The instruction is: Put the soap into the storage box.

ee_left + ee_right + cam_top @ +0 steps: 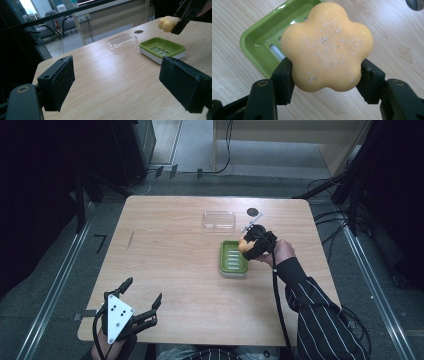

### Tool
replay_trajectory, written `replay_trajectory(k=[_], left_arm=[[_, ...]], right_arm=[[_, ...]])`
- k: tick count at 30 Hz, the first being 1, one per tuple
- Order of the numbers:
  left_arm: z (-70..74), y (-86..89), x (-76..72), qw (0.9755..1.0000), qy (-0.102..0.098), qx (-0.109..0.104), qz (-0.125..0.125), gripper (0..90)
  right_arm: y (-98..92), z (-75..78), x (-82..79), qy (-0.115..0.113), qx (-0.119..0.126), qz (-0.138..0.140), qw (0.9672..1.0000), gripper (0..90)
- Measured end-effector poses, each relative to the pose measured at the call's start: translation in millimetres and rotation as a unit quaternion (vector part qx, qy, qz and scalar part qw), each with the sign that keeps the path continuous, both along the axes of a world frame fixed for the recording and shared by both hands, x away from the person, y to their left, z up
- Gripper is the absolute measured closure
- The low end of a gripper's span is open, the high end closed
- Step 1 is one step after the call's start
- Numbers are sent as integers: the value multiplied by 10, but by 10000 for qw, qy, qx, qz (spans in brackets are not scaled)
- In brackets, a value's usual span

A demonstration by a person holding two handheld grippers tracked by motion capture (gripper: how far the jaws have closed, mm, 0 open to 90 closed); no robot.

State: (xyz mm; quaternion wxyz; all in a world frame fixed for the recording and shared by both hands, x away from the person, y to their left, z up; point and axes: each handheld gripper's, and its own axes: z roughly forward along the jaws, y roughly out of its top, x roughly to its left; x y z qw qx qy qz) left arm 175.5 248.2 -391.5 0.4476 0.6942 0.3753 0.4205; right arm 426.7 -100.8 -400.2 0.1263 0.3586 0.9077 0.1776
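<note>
Soap, an orange flower-shaped bar (327, 47), is clamped between the pads of the right gripper (325, 80) and held just above the near edge of the green slotted plastic soap dish (233, 258), while the left gripper (117, 85) is kept wide apart over the wooden table (170, 270), with nothing between its pads

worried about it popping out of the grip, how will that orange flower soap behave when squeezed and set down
The soap looks stiff: it holds its lobed shape between the right gripper pads. Its rounded, smooth sides may let it slip or twist, since the pads catch only its lower lobes. Flat-faced, it would probably lie still in the green dish rather than roll.
</note>
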Motion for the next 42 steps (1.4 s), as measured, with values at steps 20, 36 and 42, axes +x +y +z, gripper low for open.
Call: replay_trajectory(k=[20, 36, 42], left_arm=[[0, 7, 0, 10000, -12, -16, 5, 135], [0, 9, 0, 10000, -17, -26, 6, 135], [0, 10, -1, 10000, -22, -32, 4, 135]], right_arm=[[197, -121, 50, 68, 62, 185, 9998, 402], [341, -256, 104, 150, 76, 363, 9992, 401], [385, -314, 124, 236, -12, 375, 9990, 401]])
